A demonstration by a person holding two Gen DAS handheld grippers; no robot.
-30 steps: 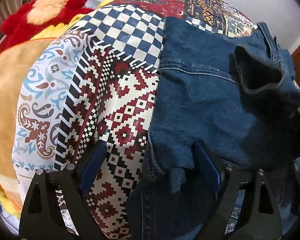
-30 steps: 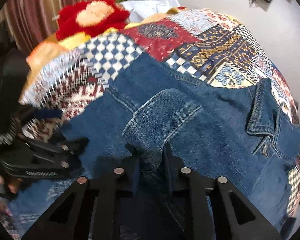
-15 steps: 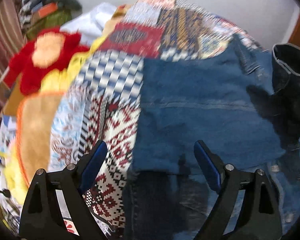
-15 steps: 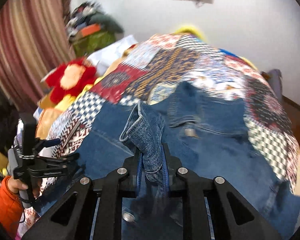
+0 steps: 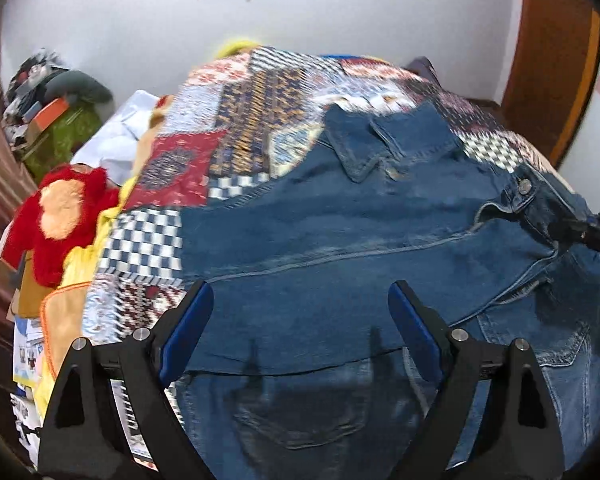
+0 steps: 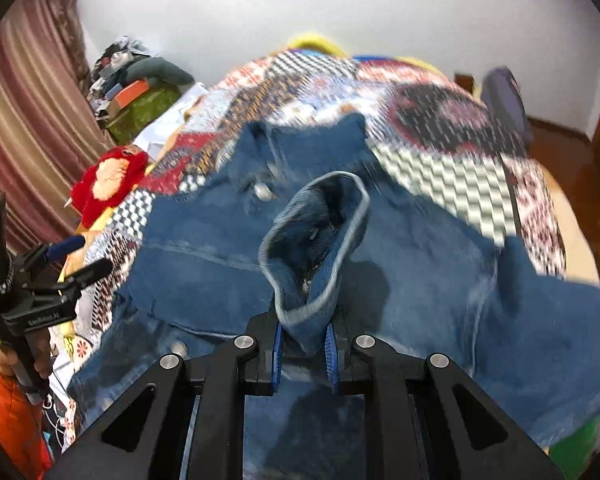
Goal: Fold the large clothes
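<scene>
A blue denim jacket (image 5: 340, 240) lies spread on a patchwork bedspread (image 5: 260, 100), collar at the far side. My left gripper (image 5: 300, 320) is open and empty, held above the jacket's near left part. My right gripper (image 6: 302, 344) is shut on the jacket's sleeve cuff (image 6: 320, 240) and holds it lifted above the jacket body (image 6: 204, 264). The left gripper also shows at the left of the right wrist view (image 6: 76, 256). The right gripper's tip shows at the right edge of the left wrist view (image 5: 588, 232).
A red and orange plush toy (image 5: 64, 216) lies at the bed's left side. A pile of clothes and boxes (image 5: 52, 104) stands at the back left. A wooden door (image 5: 552, 60) is at the right. A striped curtain (image 6: 24, 128) hangs on the left.
Both grippers have risen and pulled back from the jacket. The right gripper has lifted the sleeve cuff up and to the right. The left gripper stays open.
</scene>
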